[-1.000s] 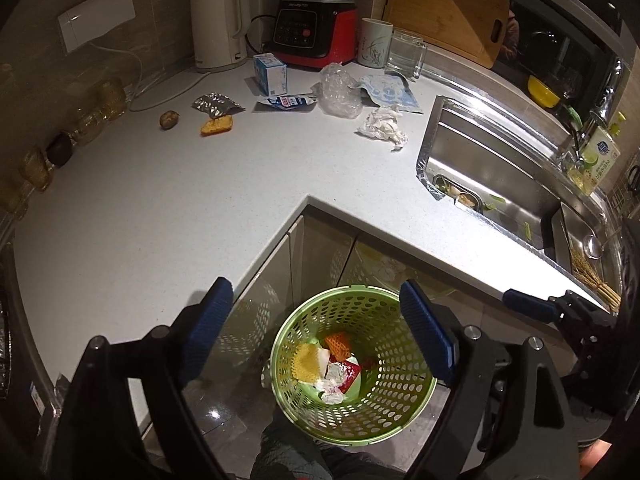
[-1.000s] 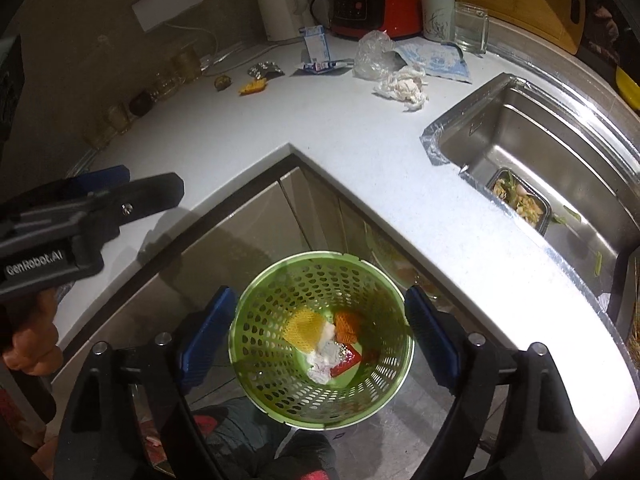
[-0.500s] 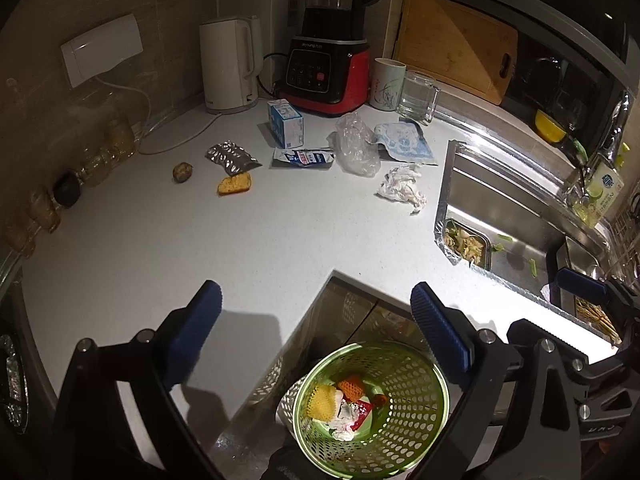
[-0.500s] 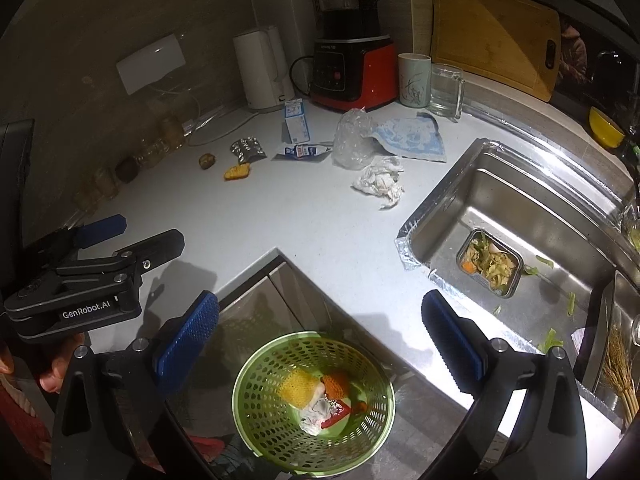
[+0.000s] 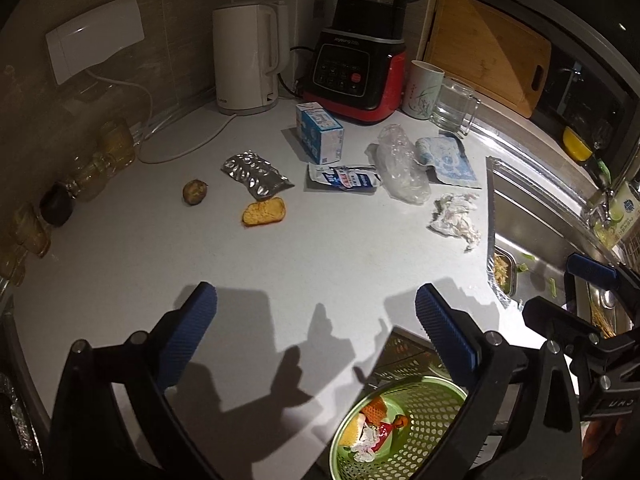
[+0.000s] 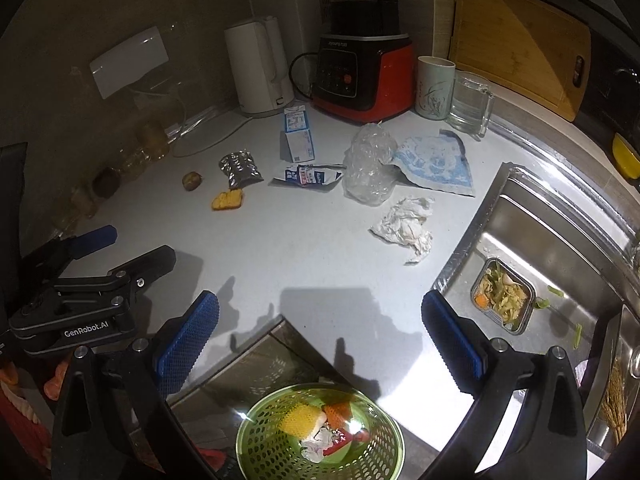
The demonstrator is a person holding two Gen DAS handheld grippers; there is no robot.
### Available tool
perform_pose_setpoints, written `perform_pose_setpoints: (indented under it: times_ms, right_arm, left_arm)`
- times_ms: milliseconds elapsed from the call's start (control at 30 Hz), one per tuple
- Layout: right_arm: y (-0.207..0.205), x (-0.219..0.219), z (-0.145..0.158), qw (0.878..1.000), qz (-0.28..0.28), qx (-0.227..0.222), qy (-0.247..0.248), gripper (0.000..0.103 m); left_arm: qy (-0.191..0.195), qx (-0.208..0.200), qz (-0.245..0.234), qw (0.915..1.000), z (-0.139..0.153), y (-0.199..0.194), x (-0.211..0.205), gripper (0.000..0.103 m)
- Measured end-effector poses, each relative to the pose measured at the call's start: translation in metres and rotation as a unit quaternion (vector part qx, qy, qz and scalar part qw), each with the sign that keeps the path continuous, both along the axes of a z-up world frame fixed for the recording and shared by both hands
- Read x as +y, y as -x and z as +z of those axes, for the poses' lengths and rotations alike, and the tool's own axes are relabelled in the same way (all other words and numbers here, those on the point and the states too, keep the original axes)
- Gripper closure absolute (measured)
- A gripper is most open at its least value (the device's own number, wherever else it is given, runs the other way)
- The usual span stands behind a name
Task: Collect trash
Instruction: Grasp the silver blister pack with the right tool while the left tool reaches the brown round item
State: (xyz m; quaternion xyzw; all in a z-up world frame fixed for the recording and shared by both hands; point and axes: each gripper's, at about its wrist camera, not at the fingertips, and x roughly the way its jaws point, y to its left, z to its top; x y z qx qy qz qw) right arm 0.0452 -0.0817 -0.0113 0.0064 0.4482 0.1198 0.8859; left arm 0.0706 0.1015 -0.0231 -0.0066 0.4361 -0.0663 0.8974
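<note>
Both claws were over the bin [image 6: 320,436] a second ago; now it sits low in view and they hang over the worktop [image 5: 320,264]. Left claw [image 5: 316,316] and right claw [image 6: 320,320] have just been opening, jaws wide apart, nothing between them. Two claws, one bin. One tissue wad [image 6: 404,228], carton [image 6: 298,136] and foil pack [image 6: 239,169] lie well ahead.

A green perforated basket [image 6: 320,436] stands on the floor below the counter corner with scraps inside, while a crumpled tissue [image 6: 404,226], a clear plastic bag [image 6: 368,164], a foil wrapper [image 6: 239,168] and a small carton [image 6: 298,138] lie on the white counter [image 6: 312,248].
</note>
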Motion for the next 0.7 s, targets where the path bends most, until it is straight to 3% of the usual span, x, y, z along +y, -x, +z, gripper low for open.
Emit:
perform_pose_setpoints:
  times_ms: [500, 700]
  right_arm:
    - [-0.092, 0.069, -0.027, 0.998, 0.024, 0.040, 0.037, 0.002]
    - [-0.134, 0.085, -0.038, 0.999, 0.036, 0.035, 0.013, 0.002]
  left_arm:
    - [0.001, 0.038, 0.031, 0.9988, -0.045, -0.083, 0.067, 0.008]
    - [0.007, 0.043, 0.013, 0.9990, -0.062, -0.103, 0.078, 0.008]
